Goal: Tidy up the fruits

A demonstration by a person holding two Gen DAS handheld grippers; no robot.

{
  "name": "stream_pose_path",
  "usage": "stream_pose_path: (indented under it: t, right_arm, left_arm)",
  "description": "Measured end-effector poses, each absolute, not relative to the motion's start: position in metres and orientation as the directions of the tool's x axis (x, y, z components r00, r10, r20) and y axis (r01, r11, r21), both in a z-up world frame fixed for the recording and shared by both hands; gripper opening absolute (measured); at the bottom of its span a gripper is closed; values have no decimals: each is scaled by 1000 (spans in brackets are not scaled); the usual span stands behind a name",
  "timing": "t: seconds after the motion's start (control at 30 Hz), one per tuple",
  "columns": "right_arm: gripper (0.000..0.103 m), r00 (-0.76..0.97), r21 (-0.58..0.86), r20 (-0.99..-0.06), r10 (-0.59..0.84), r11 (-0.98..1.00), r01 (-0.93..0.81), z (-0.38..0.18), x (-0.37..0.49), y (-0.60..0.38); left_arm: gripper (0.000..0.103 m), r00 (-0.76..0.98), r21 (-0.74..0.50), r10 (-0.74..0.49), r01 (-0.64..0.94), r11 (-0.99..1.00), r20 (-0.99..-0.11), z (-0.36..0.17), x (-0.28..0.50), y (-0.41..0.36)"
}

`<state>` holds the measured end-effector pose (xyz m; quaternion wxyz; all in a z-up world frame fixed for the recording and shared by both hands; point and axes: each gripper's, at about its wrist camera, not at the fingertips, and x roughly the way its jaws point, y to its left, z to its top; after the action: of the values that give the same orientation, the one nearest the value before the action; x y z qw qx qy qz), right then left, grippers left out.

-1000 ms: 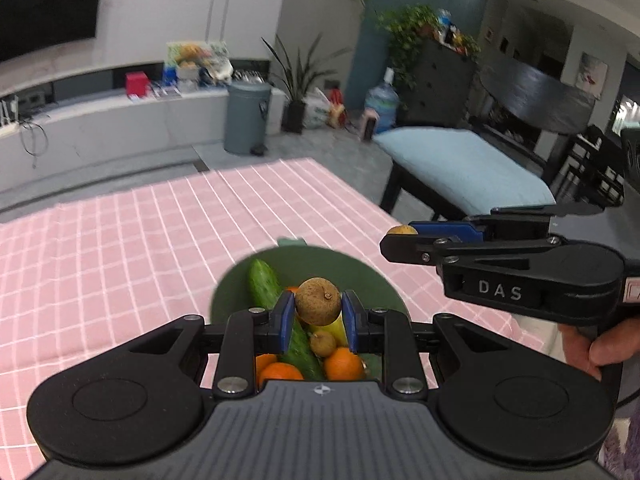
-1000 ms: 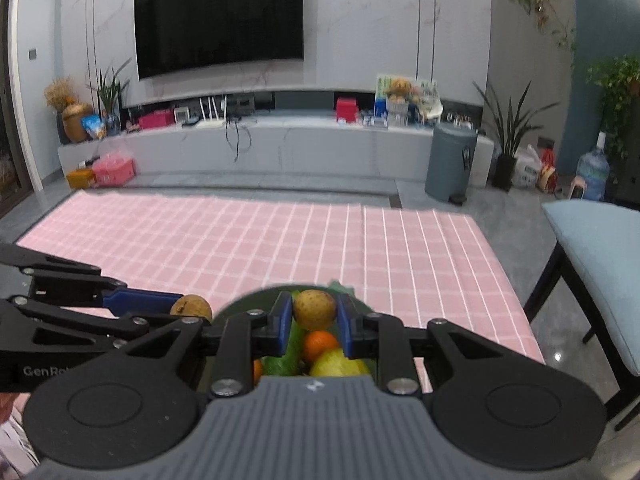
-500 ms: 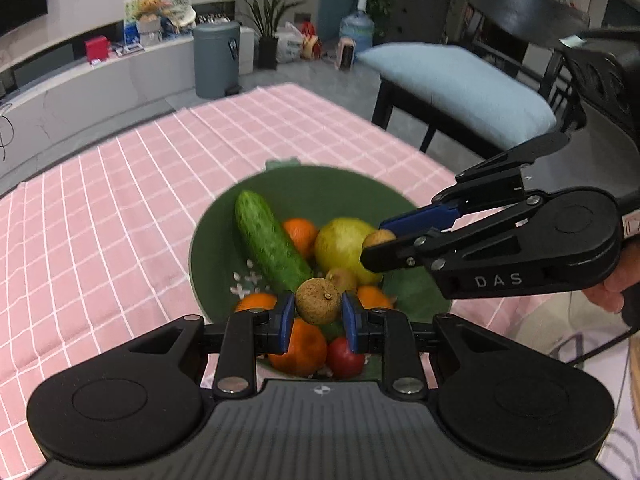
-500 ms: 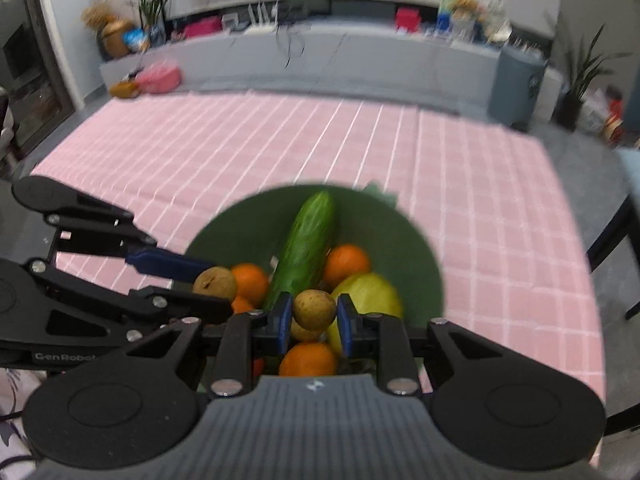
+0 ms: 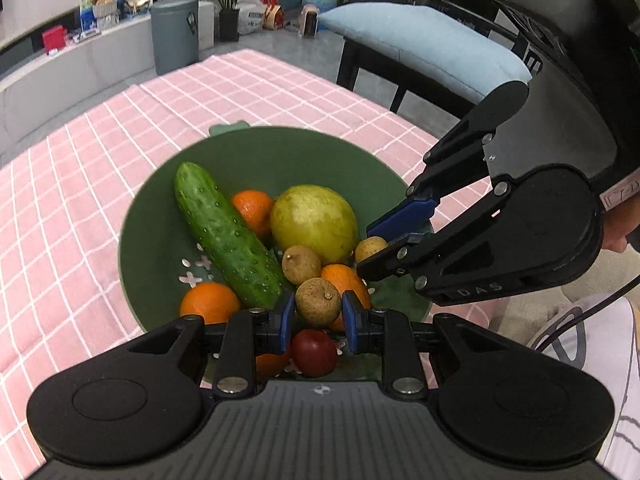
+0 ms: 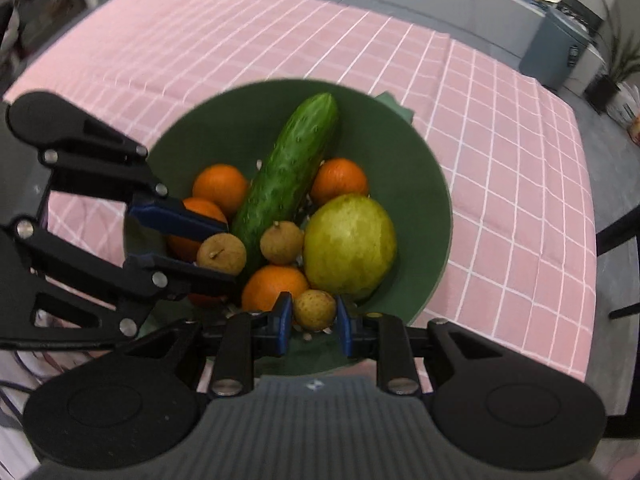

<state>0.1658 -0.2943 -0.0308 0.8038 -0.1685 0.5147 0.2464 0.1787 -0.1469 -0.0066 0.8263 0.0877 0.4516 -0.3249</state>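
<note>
Both tongs hovered over the near side of the green bowl (image 5: 280,148), the left tongs (image 5: 318,316) and right tongs (image 6: 314,318) each pinching a longan (image 5: 318,302); letting go came next, I judged.

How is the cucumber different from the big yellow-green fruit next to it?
The cucumber is long and thin; the yellow-green fruit is round and fat. The cucumber is dark green with little bumps; the fruit is pale and smoother. The cucumber lies slanted across the oranges; the fruit sits beside them. Both rest in the green bowl.

A table under a pink checked cloth (image 5: 100,168) carries one green bowl (image 5: 280,152) of produce.
</note>
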Motion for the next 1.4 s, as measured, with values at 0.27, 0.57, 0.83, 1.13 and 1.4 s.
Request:
stream_pose_path:
  t: [0.27, 0.57, 0.83, 1.13, 1.4]
  right_arm:
    - [20, 315, -21, -925, 211, 801, -598, -35, 174, -291]
    - [23, 337, -52, -921, 195, 797, -601, -34, 169, -283]
    - [52, 432, -90, -879, 203, 819, -567, -5, 153, -285]
    - [76, 609, -48, -754, 246, 904, -425, 40, 120, -294]
    - [80, 752, 46, -601, 269, 952, -304, 62, 68, -295]
  left_arm:
    - [28, 351, -172, -437, 582, 795, -829, -10, 184, -147]
    - [50, 354, -177, -448, 588, 789, -821, -8, 179, -147]
    - [60, 451, -145, -454, 569, 810, -768, 21, 160, -130]
    - [66, 616, -124, -427, 472, 873, -662, 67, 126, -101]
    - [70, 753, -71, -333, 358, 931, -568, 94, 92, -81]
